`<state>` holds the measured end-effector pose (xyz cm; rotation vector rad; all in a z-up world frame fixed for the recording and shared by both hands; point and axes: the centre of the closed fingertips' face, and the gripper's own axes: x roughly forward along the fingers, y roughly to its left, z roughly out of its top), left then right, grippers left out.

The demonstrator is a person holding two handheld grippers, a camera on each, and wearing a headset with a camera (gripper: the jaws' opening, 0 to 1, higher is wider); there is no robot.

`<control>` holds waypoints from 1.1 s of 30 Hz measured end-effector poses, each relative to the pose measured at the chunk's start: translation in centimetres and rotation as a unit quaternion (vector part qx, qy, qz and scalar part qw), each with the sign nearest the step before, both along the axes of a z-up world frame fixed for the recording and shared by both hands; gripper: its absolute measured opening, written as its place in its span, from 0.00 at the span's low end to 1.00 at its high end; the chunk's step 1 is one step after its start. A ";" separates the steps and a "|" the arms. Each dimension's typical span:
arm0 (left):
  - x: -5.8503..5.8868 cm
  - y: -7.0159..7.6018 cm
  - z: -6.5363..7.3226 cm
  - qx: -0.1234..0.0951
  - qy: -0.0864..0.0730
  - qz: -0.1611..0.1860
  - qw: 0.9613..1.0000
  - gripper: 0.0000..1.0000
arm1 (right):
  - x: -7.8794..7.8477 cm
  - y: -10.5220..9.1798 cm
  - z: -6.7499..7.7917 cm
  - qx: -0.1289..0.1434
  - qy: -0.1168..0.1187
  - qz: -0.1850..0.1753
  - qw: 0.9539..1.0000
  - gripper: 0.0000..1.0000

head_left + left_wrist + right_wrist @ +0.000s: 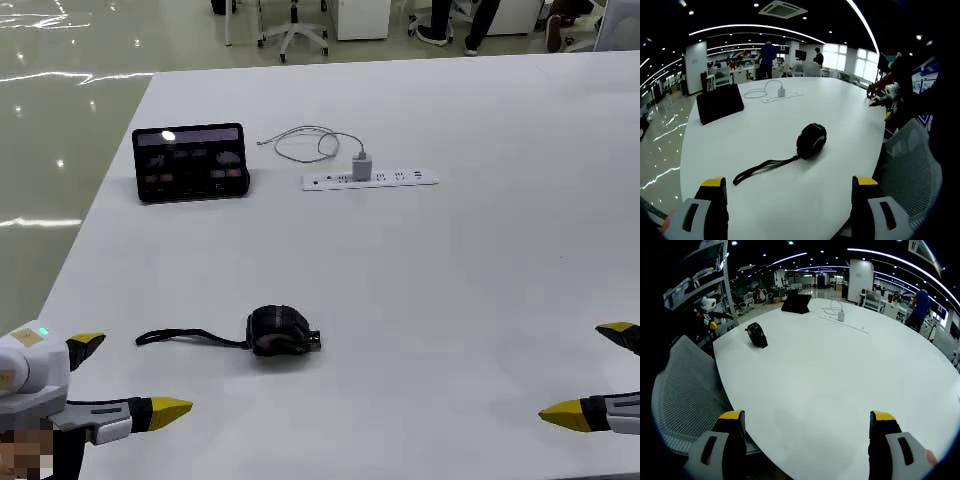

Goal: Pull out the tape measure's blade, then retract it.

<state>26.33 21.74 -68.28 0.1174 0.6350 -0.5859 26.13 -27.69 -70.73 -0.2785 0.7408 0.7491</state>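
My left gripper (pixel 130 378) and right gripper (pixel 590 372) jaws are wide, empty; I'd clamp the tape measure (pixel 280 331) squarely with the left, then pinch its blade tip.

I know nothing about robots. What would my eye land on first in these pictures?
A small black tape measure lies on the wide white table, its strap trailing toward the left gripper. The yellow-tipped left gripper and right gripper hover open at the near edge, touching nothing. Farther back stand a dark tablet and a white power strip with a charger plugged in.
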 end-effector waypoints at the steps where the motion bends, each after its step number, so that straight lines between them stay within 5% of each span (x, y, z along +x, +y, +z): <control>1: 0.0 0.0 0.0 -0.001 0.000 0.000 1.000 1.00 | -0.1 0.0 0.0 0.001 0.002 0.000 1.000 0.99; 16: 0.2 -0.4 -0.2 -0.001 0.003 -0.014 1.000 1.00 | -0.2 -0.2 0.0 0.001 -0.001 -0.006 1.000 1.00; 18: 0.5 -0.2 -0.6 0.016 0.005 -0.019 1.000 1.00 | -0.1 -0.1 0.0 -0.001 -0.004 -0.004 1.000 1.00; 24: 1.6 -1.1 0.2 0.008 -0.012 -0.054 0.998 1.00 | 0.7 0.5 0.4 -0.010 -0.015 0.011 1.000 1.00; 27: 1.7 -2.2 -0.1 0.003 0.032 -0.085 0.996 1.00 | 1.9 1.6 1.2 -0.002 -0.036 0.025 0.999 1.00; 33: 2.9 -4.6 0.9 0.006 0.025 -0.146 0.989 1.00 | 3.7 4.0 2.4 0.005 -0.052 0.047 0.998 1.00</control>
